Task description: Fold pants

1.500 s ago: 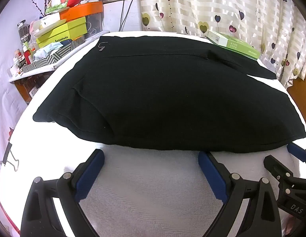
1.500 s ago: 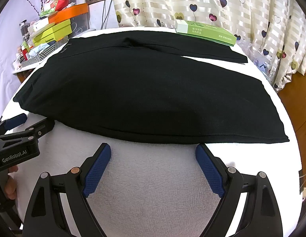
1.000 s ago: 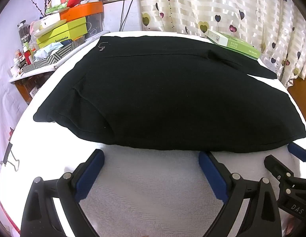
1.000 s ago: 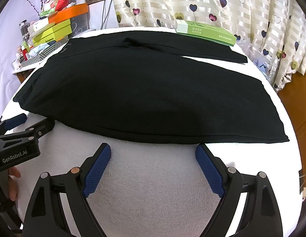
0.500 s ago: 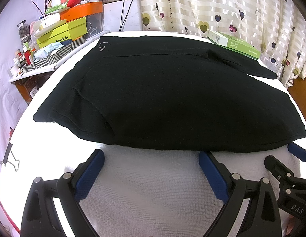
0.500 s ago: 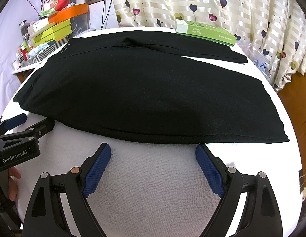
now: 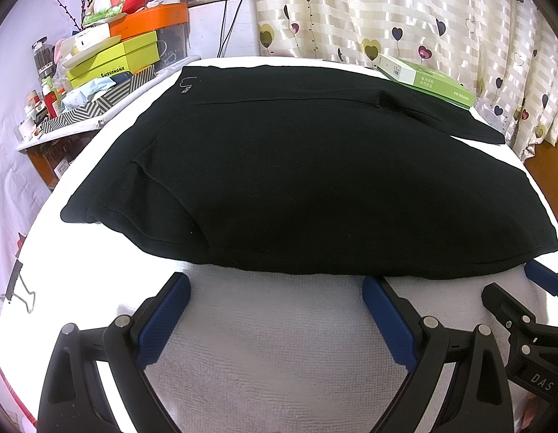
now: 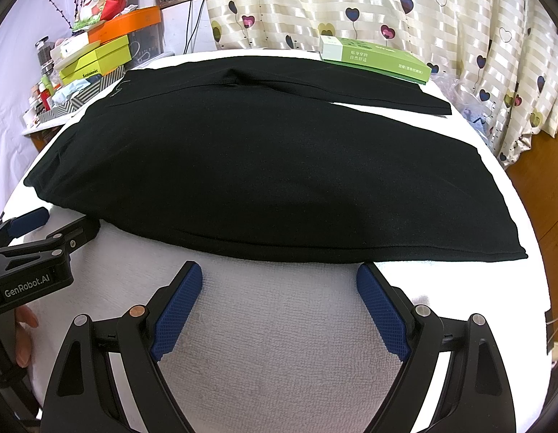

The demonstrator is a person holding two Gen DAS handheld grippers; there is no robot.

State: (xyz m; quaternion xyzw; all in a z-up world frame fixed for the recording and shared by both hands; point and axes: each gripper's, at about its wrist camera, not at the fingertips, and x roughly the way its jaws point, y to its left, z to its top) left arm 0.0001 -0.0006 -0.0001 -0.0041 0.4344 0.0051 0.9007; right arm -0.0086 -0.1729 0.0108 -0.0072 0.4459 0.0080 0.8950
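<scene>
Black pants spread flat across the white towel-covered table, waistband toward 9 o'clock, legs toward 3. Left gripper and right gripper both spread wide, holding nothing, just short of the near hem at 6 o'clock. Green box at 1 o'clock, touching the far leg. Stacked boxes at 10 o'clock, contents hidden.

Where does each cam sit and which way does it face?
Left wrist: on the left hand-held gripper, open, facing across the black pants toward the curtain; the right hand-held gripper shows at its right edge.
Right wrist: on the right hand-held gripper, open, same heading; the left gripper and a hand show at left.
Shared: pants, green box, white towel.
</scene>
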